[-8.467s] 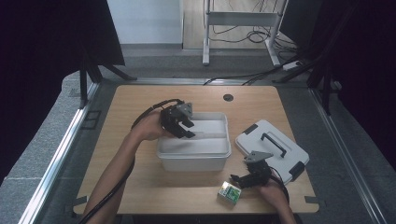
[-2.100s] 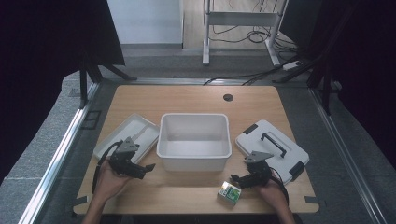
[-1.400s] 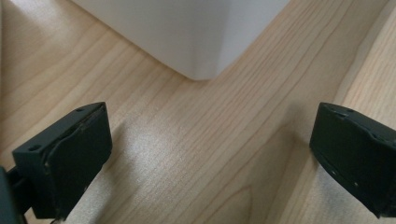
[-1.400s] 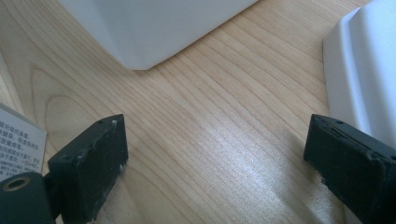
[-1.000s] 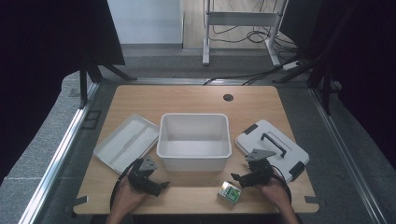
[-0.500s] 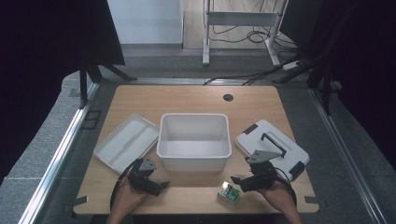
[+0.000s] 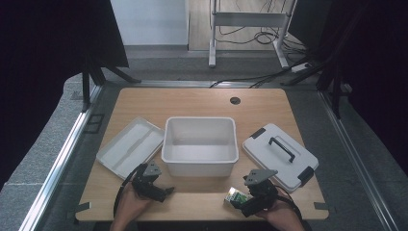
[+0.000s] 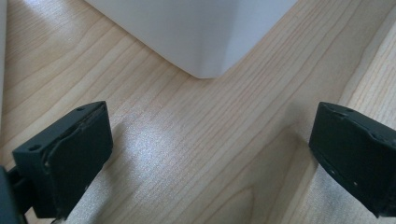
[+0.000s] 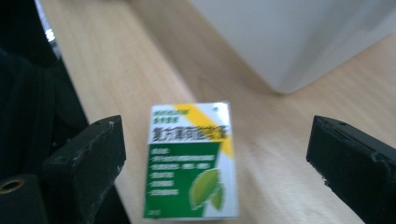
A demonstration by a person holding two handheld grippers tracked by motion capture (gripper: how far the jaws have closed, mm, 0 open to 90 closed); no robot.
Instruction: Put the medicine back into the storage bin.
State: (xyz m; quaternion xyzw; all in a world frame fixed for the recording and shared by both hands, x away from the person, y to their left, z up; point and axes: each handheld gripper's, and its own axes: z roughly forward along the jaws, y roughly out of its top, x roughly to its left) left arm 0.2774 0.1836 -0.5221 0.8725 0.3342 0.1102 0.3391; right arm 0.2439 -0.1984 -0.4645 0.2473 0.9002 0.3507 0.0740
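A white open bin (image 7: 200,144) stands in the middle of the wooden table (image 7: 192,101). A small green, white and yellow box (image 7: 236,197) (image 9: 190,161) lies flat near the table's front edge. My right gripper (image 7: 244,204) (image 9: 219,168) hovers low over that box, open, with the box between its jaws but apart from them. My left gripper (image 7: 162,191) (image 8: 210,154) is open near the front left, over bare wood, pointing at the bin's near corner (image 8: 205,56).
The bin's white inner tray (image 7: 130,146) lies left of the bin. Its lid (image 7: 280,155) with a black handle and black clasps lies to the right. The table's front edge is close to both grippers.
Over the earlier frames my left gripper took the tray out of the bin, left it at the left, and came back to the front edge. In the last half second my right gripper shifted slightly over the box.
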